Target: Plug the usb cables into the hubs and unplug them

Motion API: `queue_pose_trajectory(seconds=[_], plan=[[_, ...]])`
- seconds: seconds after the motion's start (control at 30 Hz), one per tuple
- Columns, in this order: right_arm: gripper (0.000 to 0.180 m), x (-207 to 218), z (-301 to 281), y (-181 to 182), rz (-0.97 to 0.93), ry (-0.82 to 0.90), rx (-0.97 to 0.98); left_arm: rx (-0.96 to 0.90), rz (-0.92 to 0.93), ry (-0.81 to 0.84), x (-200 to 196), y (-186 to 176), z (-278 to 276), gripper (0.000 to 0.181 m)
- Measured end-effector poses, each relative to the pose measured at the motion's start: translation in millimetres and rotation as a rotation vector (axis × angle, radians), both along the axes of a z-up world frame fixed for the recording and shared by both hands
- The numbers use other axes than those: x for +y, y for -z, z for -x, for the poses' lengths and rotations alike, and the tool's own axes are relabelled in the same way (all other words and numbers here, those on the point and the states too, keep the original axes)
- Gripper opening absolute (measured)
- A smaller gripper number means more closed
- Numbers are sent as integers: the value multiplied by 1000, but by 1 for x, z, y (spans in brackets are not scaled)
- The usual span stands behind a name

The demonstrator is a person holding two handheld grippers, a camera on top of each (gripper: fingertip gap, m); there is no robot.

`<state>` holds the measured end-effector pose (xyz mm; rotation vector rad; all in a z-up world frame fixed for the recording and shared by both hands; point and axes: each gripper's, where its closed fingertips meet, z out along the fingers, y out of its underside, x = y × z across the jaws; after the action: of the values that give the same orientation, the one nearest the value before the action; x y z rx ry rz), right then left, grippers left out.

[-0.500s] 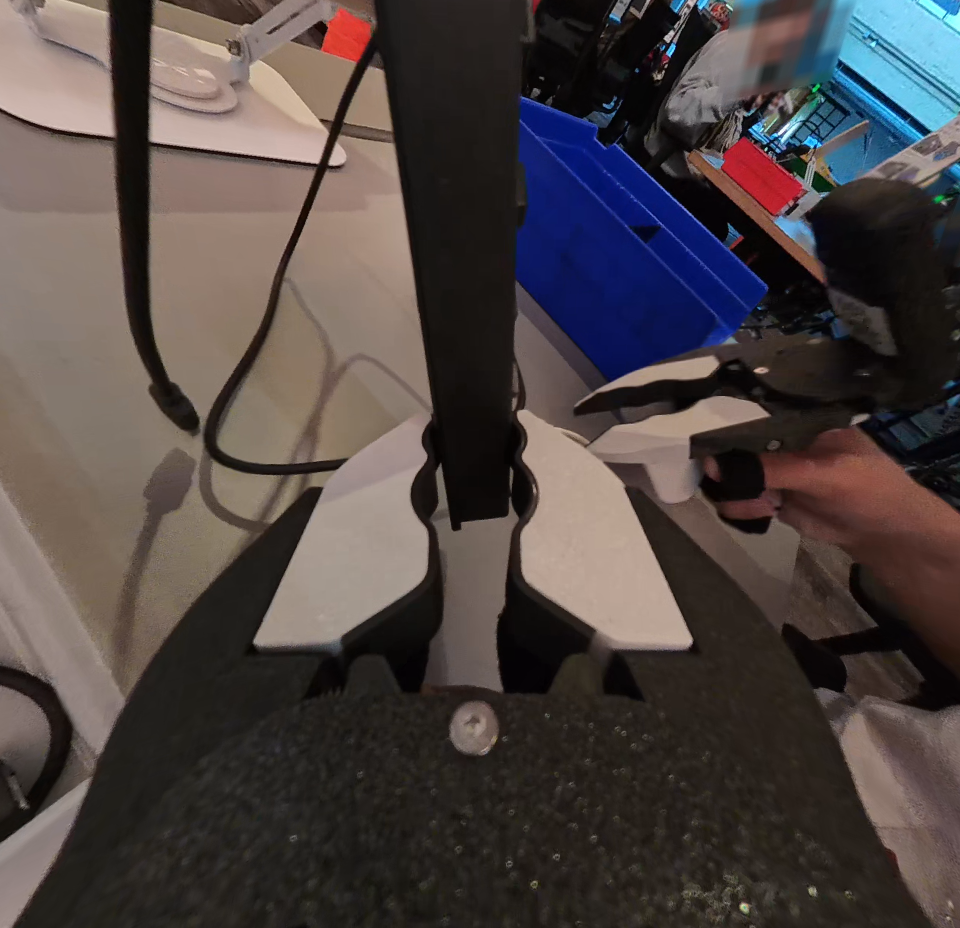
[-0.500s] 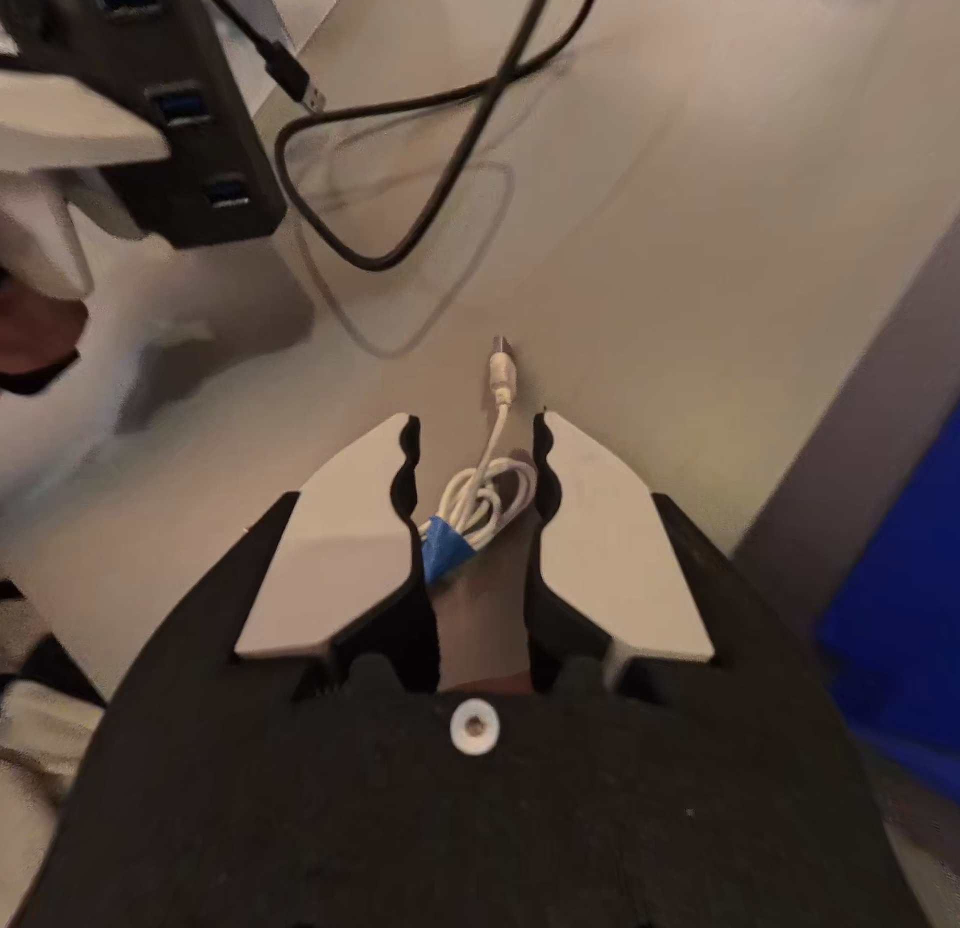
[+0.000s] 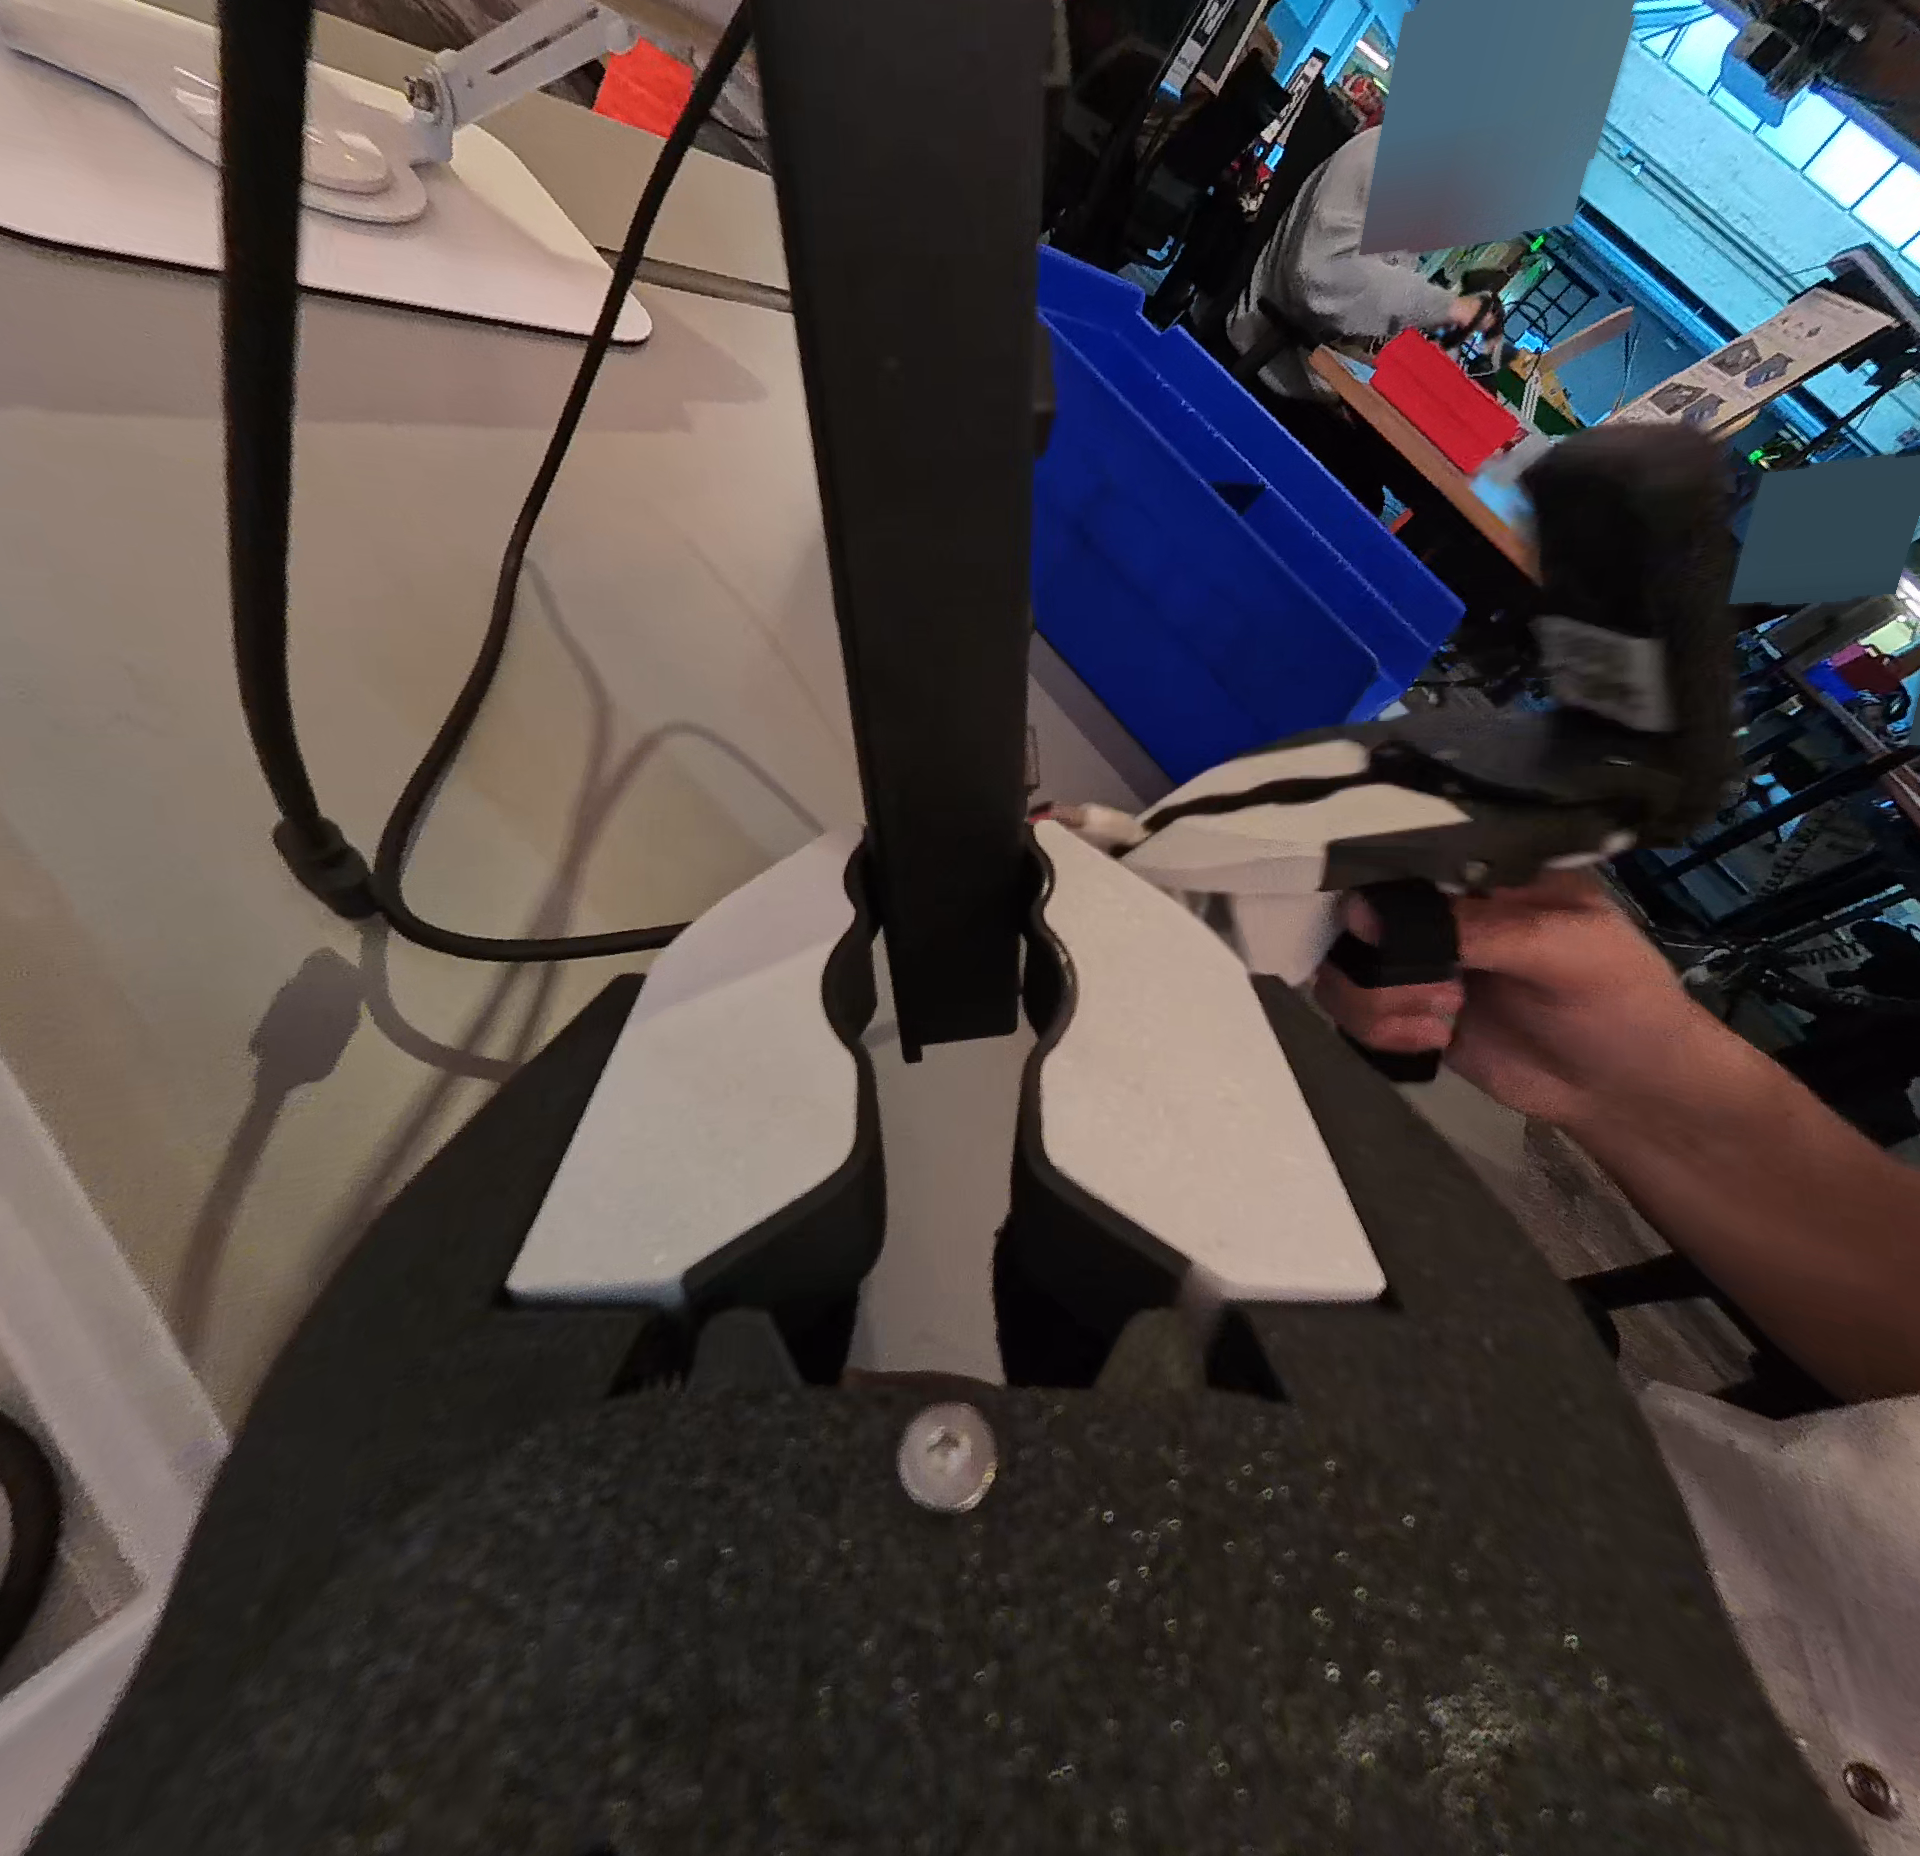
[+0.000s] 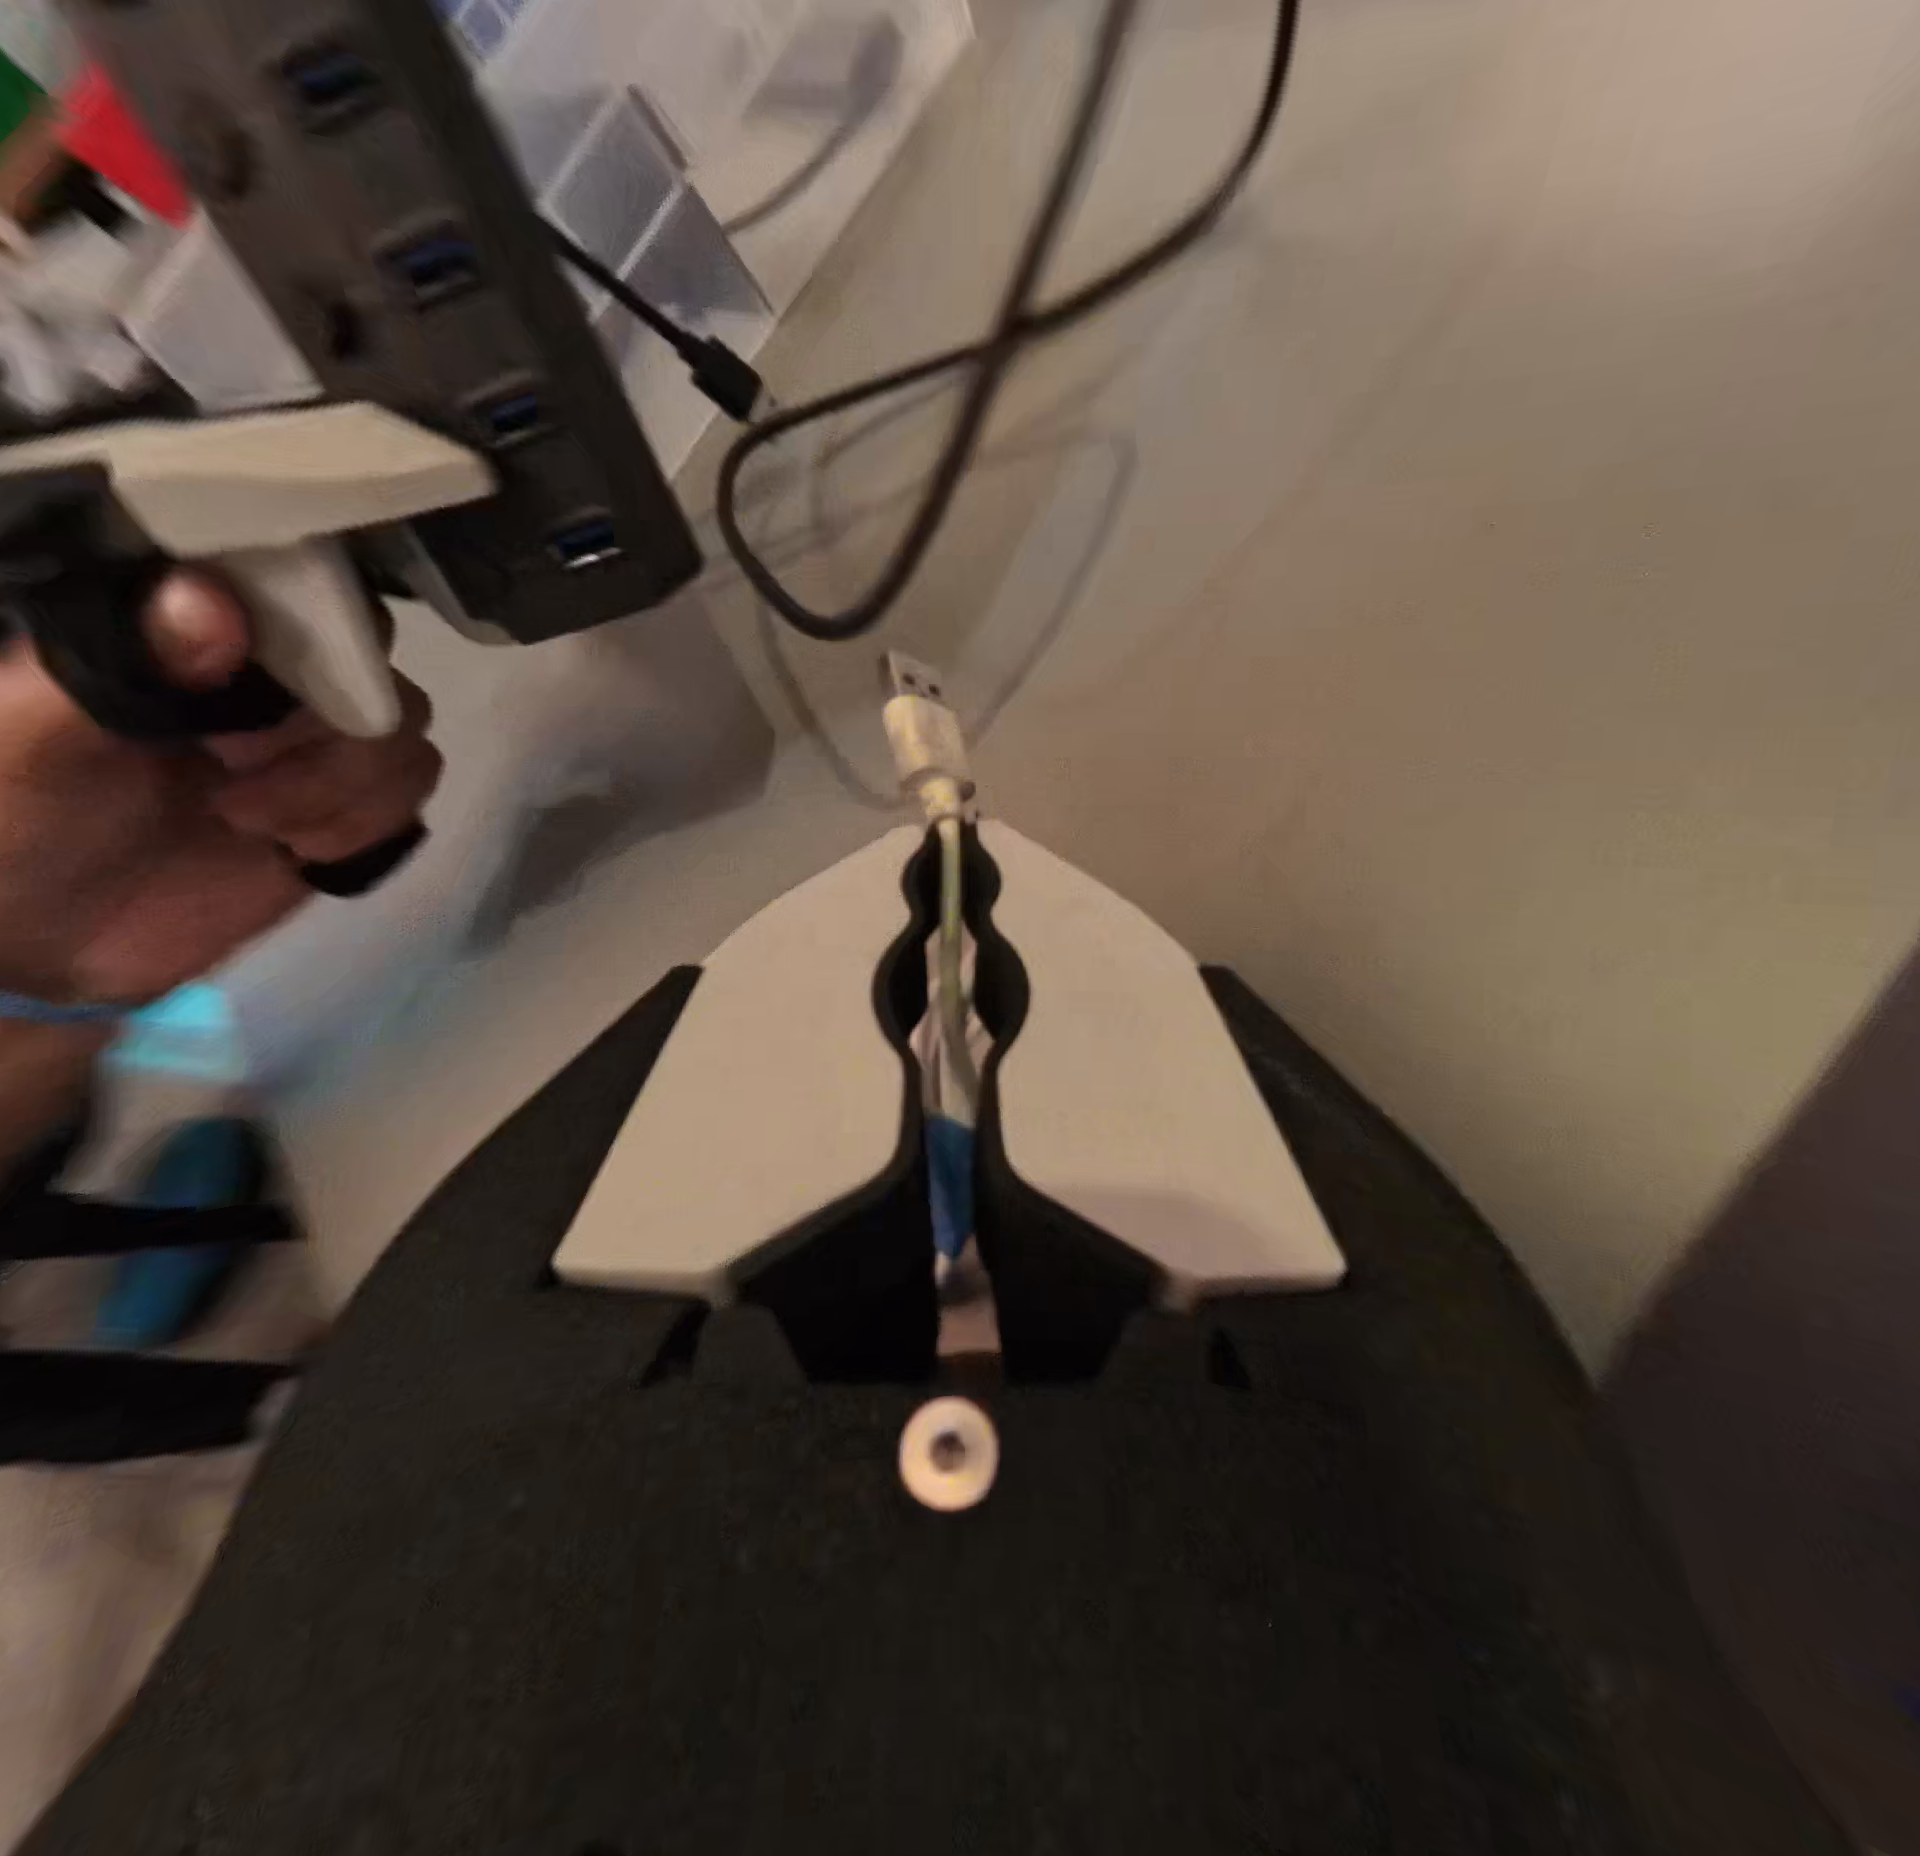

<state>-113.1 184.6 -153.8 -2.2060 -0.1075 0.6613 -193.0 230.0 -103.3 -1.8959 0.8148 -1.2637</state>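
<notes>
Gripping the long black multi-port USB hub (image 3: 914, 476) near its lower end, left gripper (image 3: 945, 933) clamped on both sides, hub lifted above the pale tabletop (image 3: 623, 663). Pinching the white USB cable (image 4: 928, 741) just behind its plug, right gripper (image 4: 951, 850) nearly closed, metal plug tip just below the hub's lowest blue port (image 4: 582, 549) and not touching. Trailing behind the hub, a thin black cable (image 4: 1039, 300) looped on the tabletop.

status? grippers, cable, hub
Left gripper shut on black hub. Right gripper shut on white cable, plug unplugged, near hub. Nothing between them.
</notes>
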Motion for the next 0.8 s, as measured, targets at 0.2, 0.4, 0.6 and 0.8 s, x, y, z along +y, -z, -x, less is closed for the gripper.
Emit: queue_pose_trajectory(seconds=[0.2,0.4,0.6,0.8], plan=[[3,-9,0,-61,-369,-71,-715,1,-26,-11,-4,-2,-7,24],[3,-14,27,-53,-303,-111,-740,-9,-59,3,-15,-6,-17,24],[3,-14,31,-45,-245,-104,-726,-5,-95,20,-23,-9,-22,23],[3,-12,26,-43,-217,-83,-740,17,-127,7,-23,-10,-22,24]])
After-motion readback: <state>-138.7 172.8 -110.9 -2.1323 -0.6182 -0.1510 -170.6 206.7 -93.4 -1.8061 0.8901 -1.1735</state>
